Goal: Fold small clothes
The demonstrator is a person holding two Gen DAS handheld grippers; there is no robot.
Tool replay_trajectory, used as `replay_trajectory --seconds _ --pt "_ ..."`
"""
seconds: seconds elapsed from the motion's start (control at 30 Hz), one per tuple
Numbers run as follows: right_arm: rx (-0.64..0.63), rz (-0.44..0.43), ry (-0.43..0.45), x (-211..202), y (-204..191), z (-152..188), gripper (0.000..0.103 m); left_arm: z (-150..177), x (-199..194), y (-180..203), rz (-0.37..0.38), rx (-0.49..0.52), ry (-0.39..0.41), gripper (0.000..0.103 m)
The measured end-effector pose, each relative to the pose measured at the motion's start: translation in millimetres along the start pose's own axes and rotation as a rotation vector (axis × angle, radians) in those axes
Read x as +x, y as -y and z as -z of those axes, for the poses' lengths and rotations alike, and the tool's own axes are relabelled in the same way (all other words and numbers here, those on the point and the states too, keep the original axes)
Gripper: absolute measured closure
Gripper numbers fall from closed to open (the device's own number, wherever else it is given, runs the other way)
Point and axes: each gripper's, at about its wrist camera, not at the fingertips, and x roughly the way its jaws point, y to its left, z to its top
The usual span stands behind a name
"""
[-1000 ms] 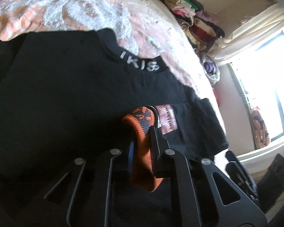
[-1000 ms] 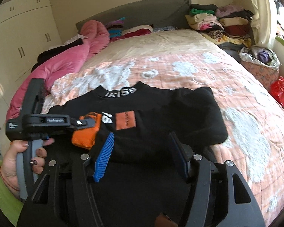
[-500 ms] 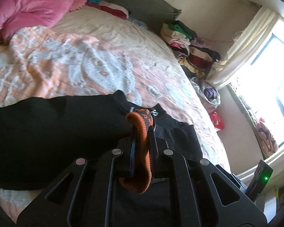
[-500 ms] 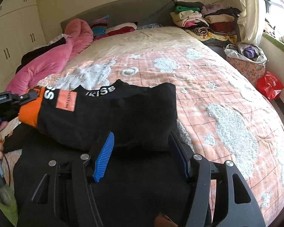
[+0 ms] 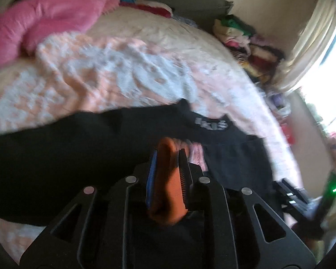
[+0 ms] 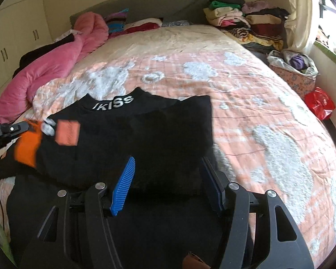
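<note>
Left wrist view is blurred, but you can see your left gripper (image 5: 168,154) with the orange cuff (image 5: 168,192) of the black sweater (image 5: 62,148) between its jaws. These jaws are opening now; the cuff still sits between the blue pad (image 5: 151,179) and the dark one, and it looks still pressed there. The sweater lies spread on the bed (image 5: 123,67), on the peach and white quilt, with its lettered collar (image 5: 210,123) away from you.

In the right wrist view, your right gripper (image 6: 168,174) hangs over the near part of the sweater with its jaws about half apart. The black cloth lies below and between them, and I cannot tell if the pads touch it. One sleeve is folded across the body, and its orange cuff is at the far left side, at the tip of the left gripper. A pink duvet (image 6: 56,56) lies at the left side of the bed, and a pile of folded clothes (image 6: 246,20) stands by the headboard.
</note>
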Motion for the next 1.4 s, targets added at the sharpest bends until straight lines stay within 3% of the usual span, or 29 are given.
replay_trajectory --seconds 0.2,0.4,0.47,0.5,0.53,0.57,0.7,0.8,0.9,1.17,1.4 --pt "-0.024 -0.013 -0.058 18.8 -10.1 0.9 0.045 7.4 6.2 10.1 0.002 0.048 -0.016 0.086" --pt "0.017 0.015 -0.136 35.8 -2.6 10.6 0.045 27.5 47.9 18.8 -0.032 0.089 -0.175 0.064" --pt "0.017 0.014 -0.126 31.5 -3.8 11.4 0.044 32.2 54.6 19.0 -0.058 0.110 -0.200 0.063" --pt "0.021 0.008 -0.113 27.2 -4.2 11.7 0.042 31.9 52.1 20.0 -0.059 0.122 -0.192 0.057" --pt "0.033 -0.009 -0.087 19.3 -4.1 12.0 0.040 31.1 46.2 22.3 -0.051 0.134 -0.176 0.043" --pt "0.039 -0.020 -0.070 14.1 -4.1 12.5 0.033 31.4 41.1 23.7 -0.045 0.139 -0.159 0.038" --pt "0.040 -0.013 -0.013 -8.2 -6.9 13.6 0.020 34.8 25.8 20.1 -0.053 0.132 -0.114 0.035" --pt "0.055 -0.020 0.011 -20.0 -7.9 13.7 0.011 35.1 6.4 13.9 -0.043 0.100 -0.052 0.016" --pt "0.051 -0.028 0.034 -29.5 -13.1 13.1 0.007 34.9 -10.7 9.5 -0.061 0.102 -0.013 0.010" --pt "0.008 -0.087 0.078 -49.5 -47.0 10.7 0.005 45.2 -40.1 -21.7 -0.159 0.071 0.011 0.009" --pt "-0.045 -0.127 0.103 -62.8 -78.7 5.6 0.004 46.4 -66.6 -53.2 -0.201 0.018 0.042 0.009"
